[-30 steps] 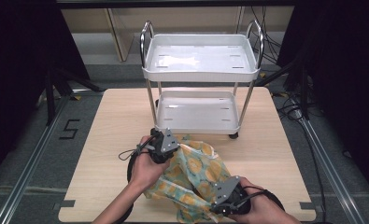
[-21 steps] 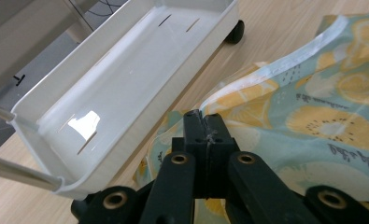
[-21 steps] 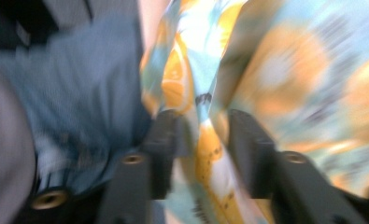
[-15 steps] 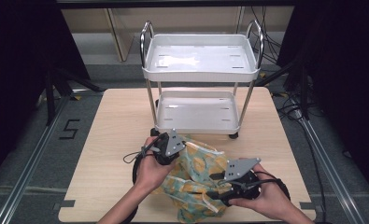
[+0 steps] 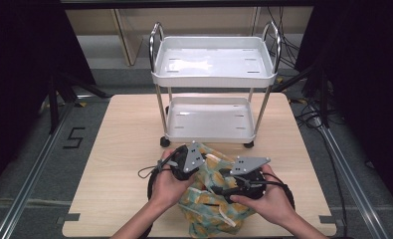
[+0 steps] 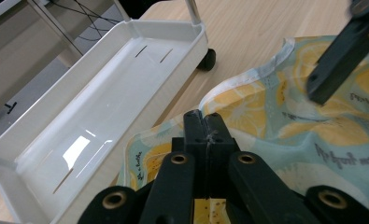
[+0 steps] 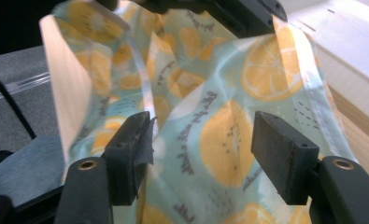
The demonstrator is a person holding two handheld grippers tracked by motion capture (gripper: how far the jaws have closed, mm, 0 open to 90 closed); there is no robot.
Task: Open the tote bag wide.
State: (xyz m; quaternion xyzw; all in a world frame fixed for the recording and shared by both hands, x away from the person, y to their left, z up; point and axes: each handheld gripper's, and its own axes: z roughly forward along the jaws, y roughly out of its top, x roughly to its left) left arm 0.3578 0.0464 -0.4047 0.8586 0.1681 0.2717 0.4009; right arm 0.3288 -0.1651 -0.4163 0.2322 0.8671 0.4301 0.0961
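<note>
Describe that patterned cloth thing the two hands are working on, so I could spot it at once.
Start at the white two-shelf trolley on the wooden table; just in front of its wheels, between the person's two hands, lies a crumpled fabric bag. The left gripper is shut on its pale hem, while the right gripper stands open around it. It is the one soft, colourful thing there: light turquoise, printed with orange citrus slices.

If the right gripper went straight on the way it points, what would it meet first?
Most likely the lemon-print cloth: it hangs straight ahead of the right gripper, between and beyond the open fingers. How far off is unclear. The left gripper holds the cloth farther on.
</note>
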